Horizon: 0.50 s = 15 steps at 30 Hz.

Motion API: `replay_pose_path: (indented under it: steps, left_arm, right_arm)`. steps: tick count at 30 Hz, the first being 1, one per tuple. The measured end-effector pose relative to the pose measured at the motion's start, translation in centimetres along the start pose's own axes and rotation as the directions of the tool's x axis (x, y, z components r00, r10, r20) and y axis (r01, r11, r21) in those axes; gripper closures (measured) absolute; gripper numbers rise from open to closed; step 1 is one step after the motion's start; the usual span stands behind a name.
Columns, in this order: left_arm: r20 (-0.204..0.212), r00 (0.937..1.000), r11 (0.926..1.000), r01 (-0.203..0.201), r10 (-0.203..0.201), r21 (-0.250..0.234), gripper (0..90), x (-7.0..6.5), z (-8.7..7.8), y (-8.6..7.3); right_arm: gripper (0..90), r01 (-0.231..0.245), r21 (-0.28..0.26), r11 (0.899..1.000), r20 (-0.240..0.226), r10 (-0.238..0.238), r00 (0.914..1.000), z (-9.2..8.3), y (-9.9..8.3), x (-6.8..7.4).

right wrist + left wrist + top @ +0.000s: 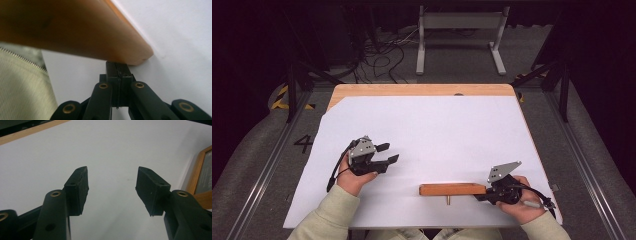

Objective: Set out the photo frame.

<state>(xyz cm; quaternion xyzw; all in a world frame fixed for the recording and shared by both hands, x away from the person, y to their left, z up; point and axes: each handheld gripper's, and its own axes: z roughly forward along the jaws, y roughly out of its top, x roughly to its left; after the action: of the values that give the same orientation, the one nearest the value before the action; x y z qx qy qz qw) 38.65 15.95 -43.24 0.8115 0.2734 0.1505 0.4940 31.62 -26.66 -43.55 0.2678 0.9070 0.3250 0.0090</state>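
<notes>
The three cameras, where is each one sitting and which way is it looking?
High view: sits above the person's side, looking forward and down on the white table; both forearms, the left hand-held gripper and right hand-held gripper show.
Left gripper view: rides the left hand-held gripper, looking along its open jaws over the bare table.
Right gripper view: rides the right hand-held gripper, its jaws together under the wooden block; a cream sleeve shows.
Shared: the wooden block shows in the high and right gripper views.

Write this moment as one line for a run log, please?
left gripper: open, over white sheet, holding nothing | right gripper: shut, at wooden block end | block: lying on sheet
</notes>
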Motion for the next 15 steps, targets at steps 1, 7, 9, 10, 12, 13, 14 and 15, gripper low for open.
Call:
replay_pose_path:
  steps: [1,7,9,10,12,13,14,15]
  left_arm:
    - [0.001,1.0,1.0,0.0,0.0,-0.001,43.8,0.0,0.0,0.0]
    - [-0.001,1.0,1.0,-0.001,0.001,0.001,43.7,0.0,0.0,0.0]
    - [-0.006,1.0,1.0,-0.006,0.006,0.004,43.7,-0.1,0.1,0.0]
    - [-0.008,0.9999,1.0,-0.007,0.007,0.002,43.7,-0.1,0.1,0.0]
    - [-0.008,0.9999,0.9999,-0.01,0.01,0.006,43.7,-0.2,0.0,0.0]
    - [-0.009,0.9999,0.9999,-0.012,0.012,0.006,43.7,-0.2,0.0,0.0]
    - [-0.009,0.9999,0.9999,-0.013,0.013,0.005,43.7,-0.2,0.0,0.0]
    - [-0.008,0.9999,0.9999,-0.015,0.015,0.006,43.7,-0.2,0.0,0.0]
  right_arm:
    - [90.0,-0.011,0.0,1.0,-0.006,0.011,0.9999,0.1,0.0,-0.1]
    - [90.0,-0.055,-0.023,0.998,-0.004,0.055,0.9985,0.2,0.0,-0.7]
    - [90.0,-0.069,-0.055,0.996,-0.005,0.069,0.9976,0.2,0.3,-1.1]
    - [90.0,-0.074,-0.065,0.995,-0.001,0.075,0.9972,0.3,0.5,-1.2]
    - [90.0,-0.084,-0.076,0.993,0.011,0.086,0.9963,0.4,0.8,-1.6]
    - [90.0,-0.088,-0.082,0.993,0.017,0.09,0.9958,0.5,0.9,-1.7]
    - [90.0,-0.094,-0.088,0.992,0.023,0.097,0.995,0.6,1.2,-1.9]
    - [90.0,-0.102,-0.095,0.99,0.03,0.106,0.9939,0.7,1.4,-2.2]
